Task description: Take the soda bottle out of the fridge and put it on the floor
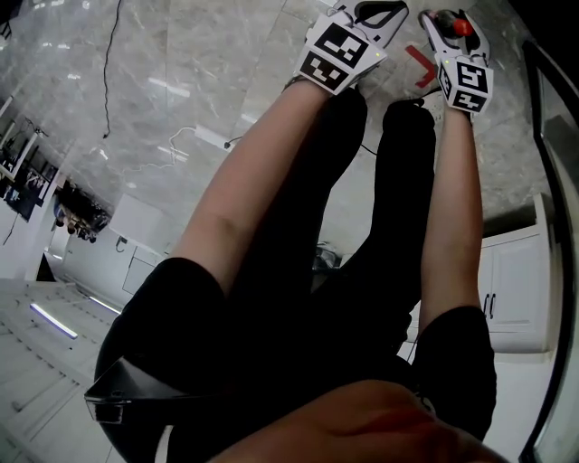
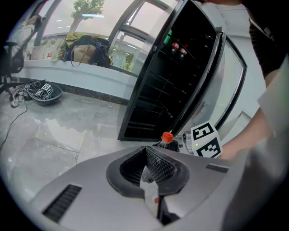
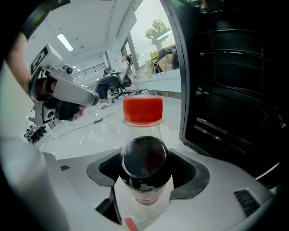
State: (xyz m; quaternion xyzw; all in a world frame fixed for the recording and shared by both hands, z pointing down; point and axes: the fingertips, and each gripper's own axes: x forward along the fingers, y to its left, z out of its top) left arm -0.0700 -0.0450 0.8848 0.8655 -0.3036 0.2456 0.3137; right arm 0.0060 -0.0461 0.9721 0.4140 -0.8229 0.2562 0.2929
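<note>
The soda bottle holds dark drink and has a red cap. My right gripper is shut on its shoulder, just below the neck. In the head view the right gripper is low over the marble floor with the red cap showing; the bottle's base is hidden. The open black fridge stands close on the right. My left gripper is shut and holds nothing. It sits just left of the bottle, whose cap shows past its jaws. In the head view the left gripper is beside the right one.
The fridge has wire shelves, with bottles high inside. A red tape mark lies on the floor between the grippers. A dark bowl and cables lie far left. White cabinets stand behind the person's legs.
</note>
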